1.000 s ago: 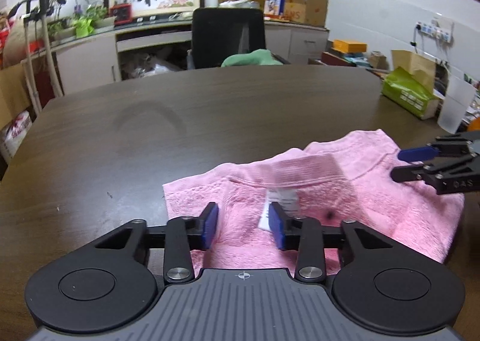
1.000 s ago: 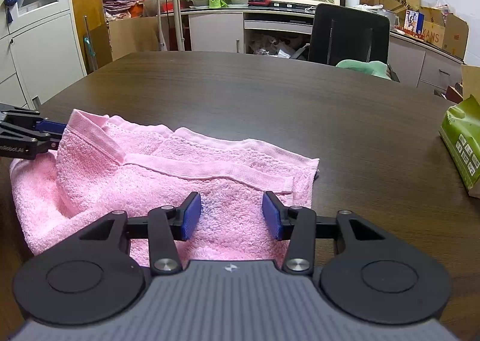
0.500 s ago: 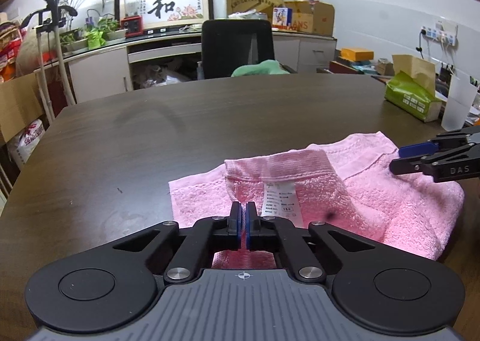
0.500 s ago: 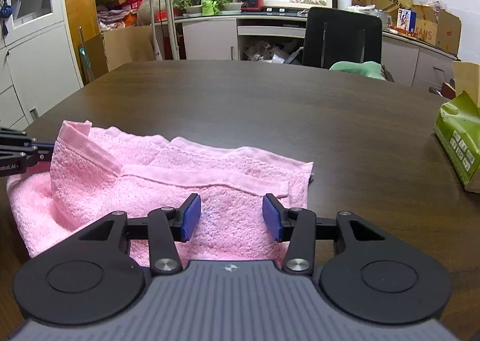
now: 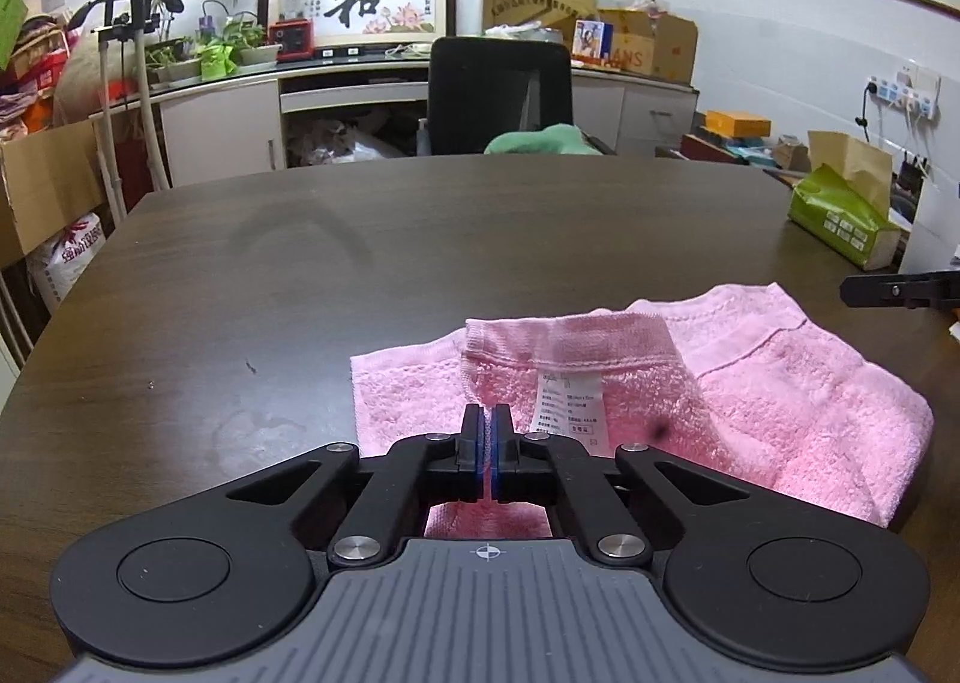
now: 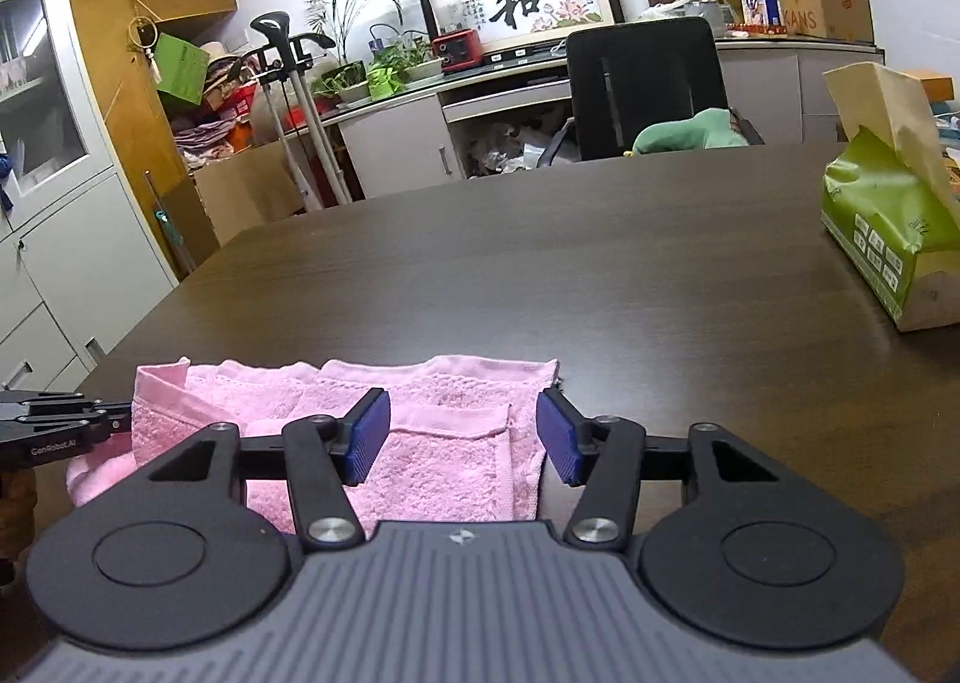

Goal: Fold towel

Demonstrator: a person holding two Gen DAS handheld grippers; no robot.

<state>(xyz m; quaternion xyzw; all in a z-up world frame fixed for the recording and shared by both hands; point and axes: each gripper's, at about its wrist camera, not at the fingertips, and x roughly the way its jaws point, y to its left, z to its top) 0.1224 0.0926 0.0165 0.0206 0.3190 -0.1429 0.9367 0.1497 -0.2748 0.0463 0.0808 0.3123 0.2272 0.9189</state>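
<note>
My left hand-held gripper [image 5: 486,446] is clenched on a raised fold of the pink towel [image 5: 780,401], which lies rumpled on the dark counter [image 5: 420,263]. Only the left wrist view shows the white care label [image 5: 569,404] on that fold, just right of the pinch. My right hand-held gripper [image 6: 462,437] is released, its blue pads [image 6: 367,437] spread above the towel's near edge. Only the right wrist view shows that gap; the left one catches just a black fingertip. A green tissue pack [image 6: 888,239] sits well apart.
</note>
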